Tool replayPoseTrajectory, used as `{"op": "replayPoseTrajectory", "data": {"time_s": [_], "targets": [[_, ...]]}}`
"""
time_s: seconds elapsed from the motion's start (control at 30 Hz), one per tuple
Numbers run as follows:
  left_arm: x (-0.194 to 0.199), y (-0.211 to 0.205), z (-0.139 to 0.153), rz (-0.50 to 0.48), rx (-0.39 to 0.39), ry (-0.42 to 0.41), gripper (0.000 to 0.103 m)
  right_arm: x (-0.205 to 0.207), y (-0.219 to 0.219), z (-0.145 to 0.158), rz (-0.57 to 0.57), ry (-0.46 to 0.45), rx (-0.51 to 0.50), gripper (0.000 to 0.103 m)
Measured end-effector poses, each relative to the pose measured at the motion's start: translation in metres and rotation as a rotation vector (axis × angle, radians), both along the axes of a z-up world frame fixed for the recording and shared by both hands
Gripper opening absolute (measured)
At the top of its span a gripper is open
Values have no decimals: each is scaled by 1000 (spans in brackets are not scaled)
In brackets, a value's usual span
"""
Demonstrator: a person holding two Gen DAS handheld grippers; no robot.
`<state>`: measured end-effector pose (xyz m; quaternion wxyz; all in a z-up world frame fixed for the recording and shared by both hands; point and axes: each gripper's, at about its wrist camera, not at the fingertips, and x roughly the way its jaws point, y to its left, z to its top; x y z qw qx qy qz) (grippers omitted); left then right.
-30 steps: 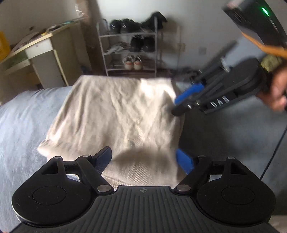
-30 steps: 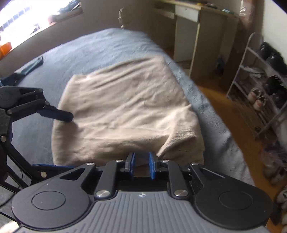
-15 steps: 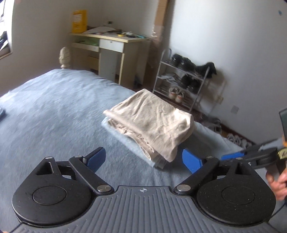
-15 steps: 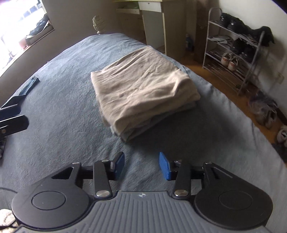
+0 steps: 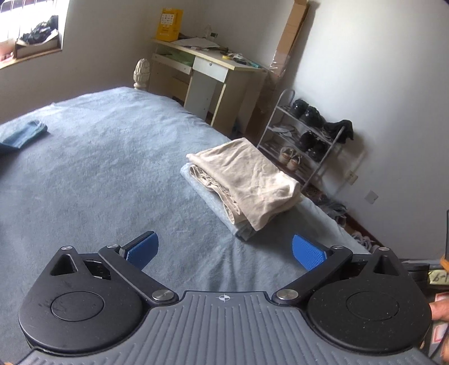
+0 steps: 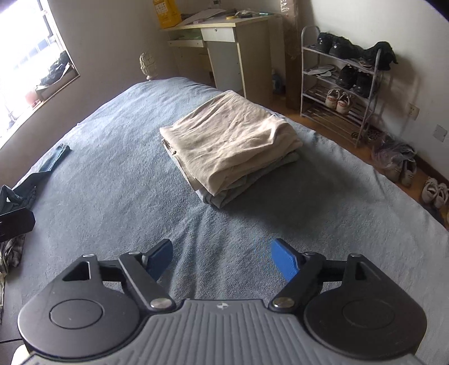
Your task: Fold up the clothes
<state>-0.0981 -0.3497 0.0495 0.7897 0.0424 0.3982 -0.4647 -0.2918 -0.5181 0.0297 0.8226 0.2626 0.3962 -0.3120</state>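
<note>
The left gripper [image 5: 224,250] is held w/ its blue pads wide apart, nothing between them, above the blue-grey bed [image 5: 84,174]. The right gripper [image 6: 221,259] is likewise spread open & empty, over the same bedcover. The folded beige garment [image 5: 247,174] is seen lying on top of a folded pale blue-grey garment [image 5: 213,207], the two forming one neat stack near the bed's far-right edge, well apart from both grippers. In the right wrist view the beige garment [image 6: 230,137] is shown w/ its layered fold edges facing the camera, the pale blue-grey garment [image 6: 224,196] peeking out underneath at the near corner. A strip of blue denim-like cloth [image 5: 22,134] is laid at the bed's far-left side; in the right wrist view more dark clothing [image 6: 14,196] is bunched at the left edge. Beyond the bed a bench [image 5: 216,70] w/ papers & a yellow box [image 5: 168,25] is placed against the wall, a tall cardboard piece beside it. A metal shoe rack [image 6: 339,84] w/ several pairs is set by the white wall, more shoes [image 6: 432,191] left on the floor nearby. Part of a hand [image 5: 440,308] is visible at the far right of the left wrist view.
</note>
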Motion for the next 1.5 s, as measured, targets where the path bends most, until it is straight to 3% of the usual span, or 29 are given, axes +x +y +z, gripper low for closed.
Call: {"op": "replayPoseTrajectory", "data": {"time_s": [0.17,0.47,0.67,0.83,1.13,1.27,1.5], "targets": [[-6,-6,-5,29,50,27,103,-11,12,-1,-29,31,-9,93],[-24,-22,-3,-31,154,-55,103,-21,28,-2,-84,57,-50,98],[-43,-27,22,-64,99,-74,103,-26,35,20,-85,77,-84,99],[-52,-27,14,19,180,-28,103,-28,39,37,-91,93,-124,102],[-75,-15,-3,78,208,-1,103,-33,52,29,-92,187,-204,103],[-94,-15,-6,79,228,-62,102,-43,52,27,-113,209,-226,103],[-108,-21,-6,53,245,-89,103,-61,47,23,-194,207,-210,103]]}}
